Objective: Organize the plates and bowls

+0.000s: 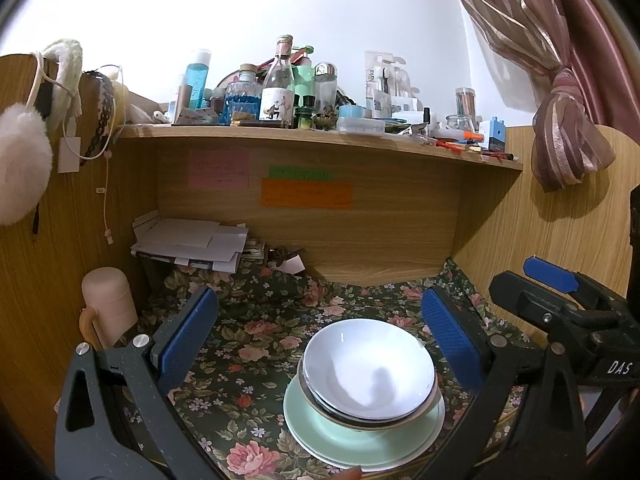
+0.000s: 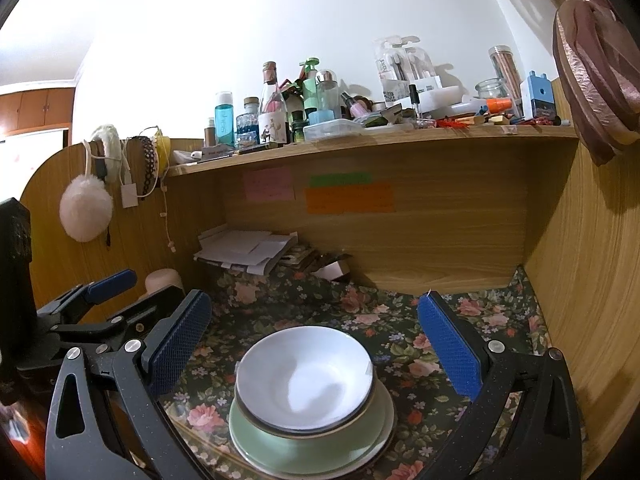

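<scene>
Bowls (image 1: 368, 368) are shown nested on a green plate (image 1: 352, 436), which rests on a white plate whose rim shows beneath; the stack is set on the floral cloth (image 1: 256, 320) near the front of the desk. Reading from the left, a pink cup (image 1: 108, 304) is seen beside the left wall, then the left gripper (image 1: 320, 340), spread wide and empty above the cloth, its pads on either side of the stack without touching it. Further right, the right gripper (image 2: 316, 344) is likewise held wide with nothing between its pads. The stack appears complete, so little seems left to do. A risk is judged to lie in the two tools standing close side by side: a careless withdrawal could clip the top bowl's rim and shift the nested stack. Open cloth is available behind and to both sides; the wooden side panel (image 2: 592, 300) and the shelf (image 2: 400, 140) overhead bound the space.
</scene>
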A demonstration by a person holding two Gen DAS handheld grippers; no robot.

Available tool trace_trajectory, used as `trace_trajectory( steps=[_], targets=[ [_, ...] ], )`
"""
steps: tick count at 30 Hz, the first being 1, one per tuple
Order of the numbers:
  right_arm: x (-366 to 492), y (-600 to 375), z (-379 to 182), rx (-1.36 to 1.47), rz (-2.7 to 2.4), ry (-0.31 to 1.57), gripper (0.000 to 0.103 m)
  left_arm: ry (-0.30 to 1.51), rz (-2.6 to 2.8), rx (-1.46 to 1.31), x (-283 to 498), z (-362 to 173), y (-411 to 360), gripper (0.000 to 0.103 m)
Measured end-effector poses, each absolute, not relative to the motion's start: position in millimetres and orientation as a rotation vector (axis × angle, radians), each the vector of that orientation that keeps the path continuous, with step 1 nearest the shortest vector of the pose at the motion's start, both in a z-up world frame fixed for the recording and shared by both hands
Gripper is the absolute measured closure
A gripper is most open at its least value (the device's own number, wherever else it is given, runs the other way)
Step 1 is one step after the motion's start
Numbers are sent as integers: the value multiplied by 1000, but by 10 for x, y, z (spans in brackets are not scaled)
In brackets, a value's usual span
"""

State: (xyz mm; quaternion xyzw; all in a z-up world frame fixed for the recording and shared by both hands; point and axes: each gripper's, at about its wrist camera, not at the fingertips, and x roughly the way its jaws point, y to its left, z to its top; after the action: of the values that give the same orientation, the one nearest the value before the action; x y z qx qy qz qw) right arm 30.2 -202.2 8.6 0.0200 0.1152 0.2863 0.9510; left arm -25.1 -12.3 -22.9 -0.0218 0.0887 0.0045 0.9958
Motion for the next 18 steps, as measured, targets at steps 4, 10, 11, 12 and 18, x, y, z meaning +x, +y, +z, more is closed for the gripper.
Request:
trace_trajectory(
  steps=[4, 10, 11, 12, 18],
  targets=[
    [309, -2022, 85, 46, 584, 241, 0, 178, 13, -41, -247, -226, -126, 0],
    [315, -2023, 83, 46, 583, 242, 0, 187, 11, -45, -227, -217, -115, 0],
    [316, -2024, 82, 46, 583, 241, 0, 188, 11, -45, -219, -215, -114, 0],
    [318, -2024, 82, 45, 583, 242, 0, 189, 9, -46, -217, -214, -112, 0],
    [340, -2015, 75, 48, 584, 248, 0, 190, 18, -44, -194, -228, -121, 0]
  ],
)
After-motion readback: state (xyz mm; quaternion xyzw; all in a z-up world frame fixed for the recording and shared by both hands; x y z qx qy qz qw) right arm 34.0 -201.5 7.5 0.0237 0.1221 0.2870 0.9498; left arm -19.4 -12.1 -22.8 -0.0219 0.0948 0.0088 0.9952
